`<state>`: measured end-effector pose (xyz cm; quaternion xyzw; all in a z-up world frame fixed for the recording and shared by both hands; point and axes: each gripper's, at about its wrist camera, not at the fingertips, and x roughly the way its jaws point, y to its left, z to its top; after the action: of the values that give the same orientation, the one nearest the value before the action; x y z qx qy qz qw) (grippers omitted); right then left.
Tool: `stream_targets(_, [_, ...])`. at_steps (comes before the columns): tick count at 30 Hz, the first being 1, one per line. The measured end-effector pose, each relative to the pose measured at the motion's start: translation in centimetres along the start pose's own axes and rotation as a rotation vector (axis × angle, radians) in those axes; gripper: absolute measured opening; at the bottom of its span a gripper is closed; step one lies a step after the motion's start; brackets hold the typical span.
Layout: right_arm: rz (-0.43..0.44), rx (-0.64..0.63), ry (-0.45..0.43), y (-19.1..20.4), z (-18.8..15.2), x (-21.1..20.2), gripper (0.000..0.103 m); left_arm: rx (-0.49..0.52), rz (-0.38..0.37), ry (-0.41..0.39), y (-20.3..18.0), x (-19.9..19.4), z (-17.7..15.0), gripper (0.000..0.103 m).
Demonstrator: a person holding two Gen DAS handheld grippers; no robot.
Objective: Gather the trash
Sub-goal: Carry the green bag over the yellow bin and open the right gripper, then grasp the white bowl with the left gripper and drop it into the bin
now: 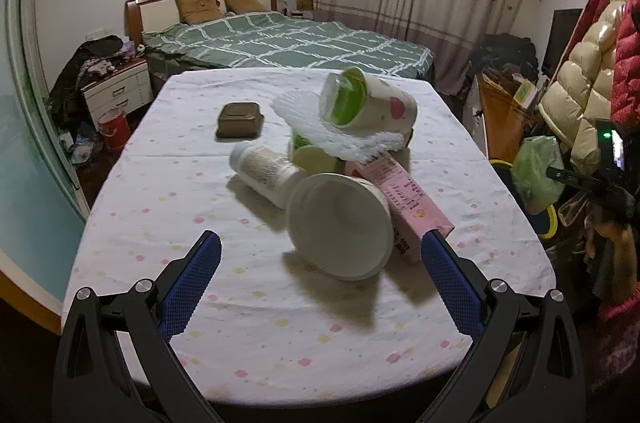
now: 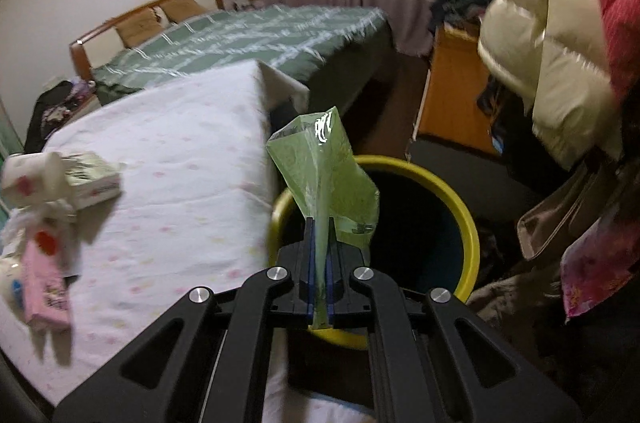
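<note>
Green wrapper pinched over the bin, about ready to drop.

The right gripper (image 2: 319,255) is pressed together on the green wrapper (image 2: 324,179), whose long axis runs from the pads toward twelve o'clock, above the yellow-rimmed bin (image 2: 472,223); next, I judge, comes spreading the jaws. The left gripper (image 1: 320,251) hangs spread and empty before the white cup (image 1: 340,227), its mouth toward six o'clock.
</note>
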<state>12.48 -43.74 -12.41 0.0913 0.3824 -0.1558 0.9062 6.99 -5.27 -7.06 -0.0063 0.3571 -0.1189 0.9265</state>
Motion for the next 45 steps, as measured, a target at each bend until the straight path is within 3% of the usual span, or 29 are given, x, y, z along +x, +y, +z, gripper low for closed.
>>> stream_targets(8, [-0.054, 0.035, 0.091, -2.0, 0.1, 5.5, 0.005, 0.001, -0.018, 0.031, -0.9, 2.1, 0.6, 0.098])
stream_targets(14, [-0.092, 0.043, 0.09, -2.8, 0.0, 6.0, 0.016, 0.008, -0.038, 0.056, -1.4, 3.3, 0.8, 0.098])
stream_targets(18, [-0.104, 0.038, 0.087, -2.8, 0.0, 6.1, 0.017, 0.019, -0.048, 0.072, -1.7, 3.9, 0.7, 0.092])
stream_targets(20, [-0.102, 0.038, 0.088, -2.8, 0.1, 6.0, 0.017, 0.026, -0.055, 0.074, -1.9, 4.1, 0.6, 0.088])
stream_targets(25, [-0.097, 0.025, 0.081, -2.3, -0.2, 5.7, 0.021, 0.053, -0.077, 0.088, -2.6, 4.8, 0.5, 0.057])
stream_targets(33, [-0.093, 0.027, 0.073, -2.1, -0.4, 5.3, 0.023, 0.104, -0.112, 0.14, -3.7, 6.6, -0.5, 0.046])
stream_targets(38, [-0.092, 0.028, 0.076, -2.1, -0.5, 5.2, 0.023, 0.111, -0.121, 0.153, -4.1, 7.7, -0.7, 0.029])
stream_targets(40, [-0.089, 0.03, 0.078, -2.2, -0.6, 5.2, 0.023, 0.112, -0.124, 0.152, -4.0, 8.0, -0.8, 0.012])
stream_targets(45, [-0.08, 0.033, 0.078, -2.2, -0.9, 5.0, 0.023, 0.114, -0.128, 0.146, -3.8, 7.8, -0.8, 0.006])
